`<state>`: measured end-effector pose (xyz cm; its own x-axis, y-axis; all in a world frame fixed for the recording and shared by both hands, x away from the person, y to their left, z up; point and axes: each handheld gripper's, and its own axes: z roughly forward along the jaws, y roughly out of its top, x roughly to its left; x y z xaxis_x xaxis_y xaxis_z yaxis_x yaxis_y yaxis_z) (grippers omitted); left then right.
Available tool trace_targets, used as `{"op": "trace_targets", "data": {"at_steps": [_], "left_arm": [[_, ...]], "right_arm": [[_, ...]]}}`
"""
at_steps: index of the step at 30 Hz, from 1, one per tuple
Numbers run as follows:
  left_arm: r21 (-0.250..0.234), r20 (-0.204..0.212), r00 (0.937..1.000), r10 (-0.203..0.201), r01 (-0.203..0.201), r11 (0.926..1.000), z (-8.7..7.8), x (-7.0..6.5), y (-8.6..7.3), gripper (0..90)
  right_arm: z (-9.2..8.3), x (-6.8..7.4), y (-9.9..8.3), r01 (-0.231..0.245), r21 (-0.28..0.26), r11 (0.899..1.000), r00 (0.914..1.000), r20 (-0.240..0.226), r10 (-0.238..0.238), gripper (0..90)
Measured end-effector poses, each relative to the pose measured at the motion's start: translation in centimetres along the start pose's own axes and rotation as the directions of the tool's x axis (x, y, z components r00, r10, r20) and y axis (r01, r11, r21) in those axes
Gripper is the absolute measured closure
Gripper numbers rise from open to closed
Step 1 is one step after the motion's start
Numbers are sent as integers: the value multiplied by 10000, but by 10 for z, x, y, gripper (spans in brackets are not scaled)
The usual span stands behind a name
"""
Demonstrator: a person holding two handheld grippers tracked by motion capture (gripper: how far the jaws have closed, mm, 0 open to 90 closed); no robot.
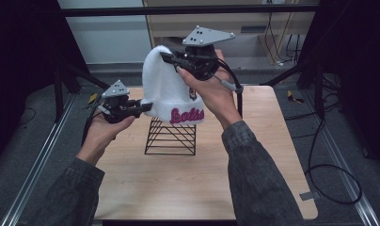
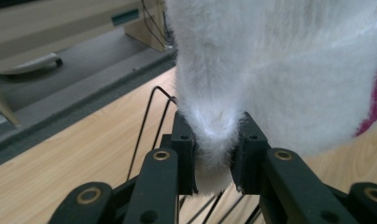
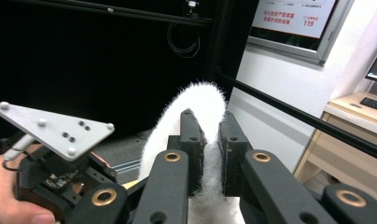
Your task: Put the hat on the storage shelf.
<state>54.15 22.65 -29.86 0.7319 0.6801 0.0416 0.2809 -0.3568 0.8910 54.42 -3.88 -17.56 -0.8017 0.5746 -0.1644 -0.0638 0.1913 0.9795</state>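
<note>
Centre of the high view: white fuzzy beanie (image 1: 167,89) held up over a black wire stand (image 1: 170,136) on the wooden table (image 1: 146,188). Left gripper (image 1: 148,107) pinches the beanie's cuff at its left edge. Right gripper (image 1: 165,57) pinches the crown, upper centre. Pink lettering on the cuff.

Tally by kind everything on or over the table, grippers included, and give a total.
White fuzzy hats: 1, the hat with pink lettering, pinched at its lower edge by the left gripper and near its top by the right gripper
Black wire stands: 1, the stand under the hat
Grippers: 2
Total: 4
</note>
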Motion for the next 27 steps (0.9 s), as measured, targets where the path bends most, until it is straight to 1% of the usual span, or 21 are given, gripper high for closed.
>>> {"op": "trace_targets", "data": {"at_steps": [3,6,7,9,10,13,14,17,22,25,27], "left_arm": [[-204,-291,9996,47,-53,9998,-3,-3,2,737],[-262,-404,9991,88,-99,9996,-5,-6,2,738],[-242,-470,9987,190,-201,9995,-8,-7,3,738],[-333,-500,9987,114,-130,9994,-8,-9,3,738],[-389,-548,9985,61,-82,9992,-10,-10,4,738],[-356,-613,9981,89,-111,9993,-11,-10,4,739],[-304,-728,9972,161,-184,9994,-10,-10,4,739],[-220,-846,9962,227,-246,9995,-8,-10,2,740],[-109,-882,9960,124,-134,9999,-4,-7,-3,743],[-16,-961,9954,0,-1,10000,1,-4,-11,749],[24,-1054,9944,8,-6,10000,3,-2,-13,751]], "right_arm": [[-1,-3,-1,-7,17,10000,10000,73,7,835],[-2,-6,-3,-58,31,10000,9999,144,58,835],[-2,-10,-6,-85,57,9999,9997,215,84,835],[-2,-10,-6,-75,74,9999,9997,239,73,834],[0,-14,-10,-109,170,9998,9994,339,103,834],[1,-17,-13,-137,278,9995,9990,427,125,834],[3,-21,-17,-239,350,9991,9987,458,222,834],[7,-23,-24,-348,442,9984,9984,463,327,834],[10,-24,-31,-381,603,9975,9982,484,352,833],[14,-25,-41,-498,746,9960,9979,455,465,833],[15,-26,-46,-527,783,9955,9978,436,494,833]]}}
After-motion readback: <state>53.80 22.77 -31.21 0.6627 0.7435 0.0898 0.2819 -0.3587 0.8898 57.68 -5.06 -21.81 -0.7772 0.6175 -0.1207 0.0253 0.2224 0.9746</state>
